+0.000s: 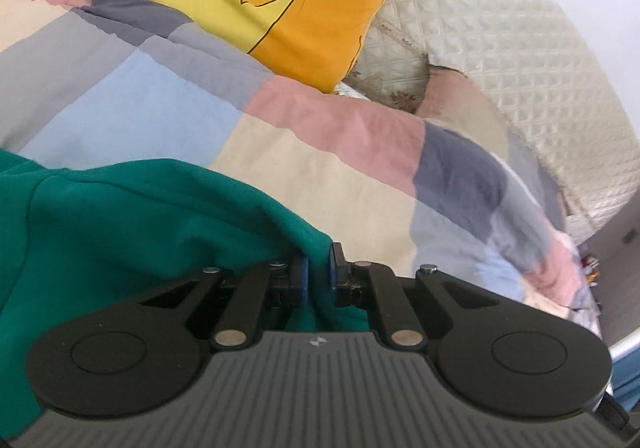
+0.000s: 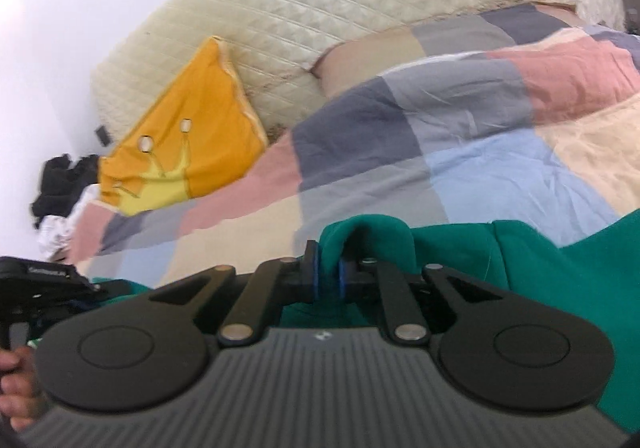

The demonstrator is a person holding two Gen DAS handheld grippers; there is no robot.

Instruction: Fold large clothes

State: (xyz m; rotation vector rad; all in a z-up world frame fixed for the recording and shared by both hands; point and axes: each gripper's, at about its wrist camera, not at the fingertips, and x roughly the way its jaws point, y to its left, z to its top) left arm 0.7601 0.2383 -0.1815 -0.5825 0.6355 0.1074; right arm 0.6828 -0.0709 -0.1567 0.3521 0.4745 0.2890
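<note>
I am working over a bed covered by a pastel checked patchwork quilt [image 1: 280, 152], with an orange crown-print cushion [image 1: 312, 4] leaning on the cream quilted headboard [image 2: 320, 8]. My left tongs [image 1: 318, 272] and right tongs [image 2: 329, 272] are each clenching a fold of the green knit garment [image 1: 140, 224], which is lying bunched on the quilt, its long axis unclear.

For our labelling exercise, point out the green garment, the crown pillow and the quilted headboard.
green garment [image 1: 140, 216], left wrist view, flat chest area.
crown pillow [image 1: 320, 8], left wrist view, orange face.
quilted headboard [image 2: 320, 0], right wrist view, padded front.
</note>
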